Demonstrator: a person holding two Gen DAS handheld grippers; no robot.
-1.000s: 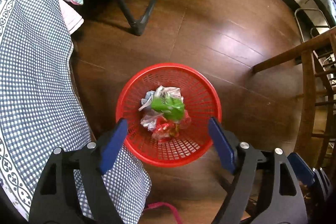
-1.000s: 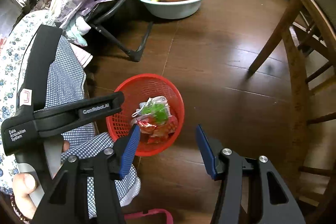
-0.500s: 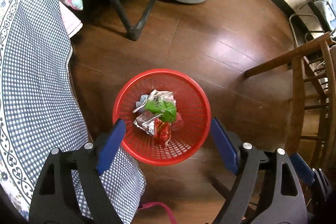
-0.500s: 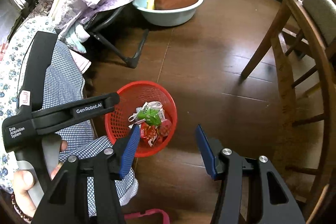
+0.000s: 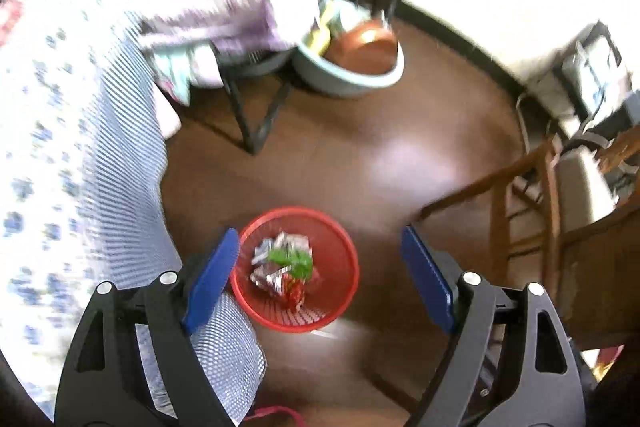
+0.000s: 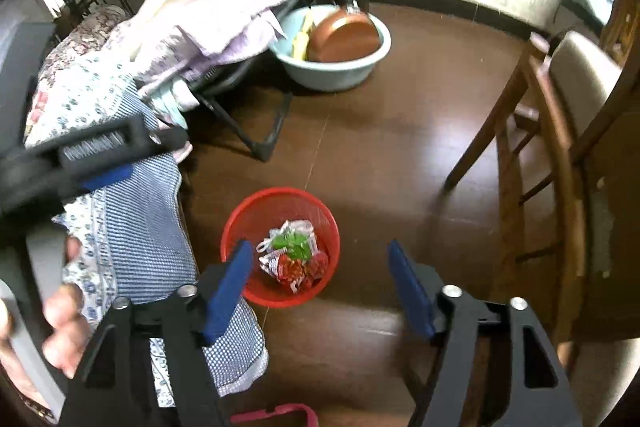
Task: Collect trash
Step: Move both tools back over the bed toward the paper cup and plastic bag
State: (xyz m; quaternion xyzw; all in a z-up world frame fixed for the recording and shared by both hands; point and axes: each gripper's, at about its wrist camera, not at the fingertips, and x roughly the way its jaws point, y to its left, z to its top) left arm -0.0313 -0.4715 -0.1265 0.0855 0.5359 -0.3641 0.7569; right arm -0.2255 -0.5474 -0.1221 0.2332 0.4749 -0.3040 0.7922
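Observation:
A round red mesh basket (image 5: 340,291) (image 6: 244,227) stands on the dark wooden floor far below both grippers. Crumpled wrappers (image 5: 280,265) (image 6: 294,257), silver, green and red, lie in its bottom. My left gripper (image 5: 320,279) hangs high over the basket, its jaws opening, nothing between the blue pads. My right gripper (image 6: 320,287) is also well above the basket, its jaws opening and empty. In the right wrist view the left gripper's black body (image 6: 80,155) shows at the left, held by a hand (image 6: 64,327).
A blue checked and flowered cloth (image 6: 132,219) drapes down at the left. Behind it a folding rack (image 6: 256,131) carries piled laundry. A pale basin (image 6: 332,67) with a brown pan stands farther back. A wooden chair (image 6: 560,155) is on the right. A pink strap (image 6: 276,415) lies near the bottom edge.
Both grippers have risen, so the basket looks smaller and farther below. The right gripper's jaws have spread wider. The left wrist view is blurred by motion.

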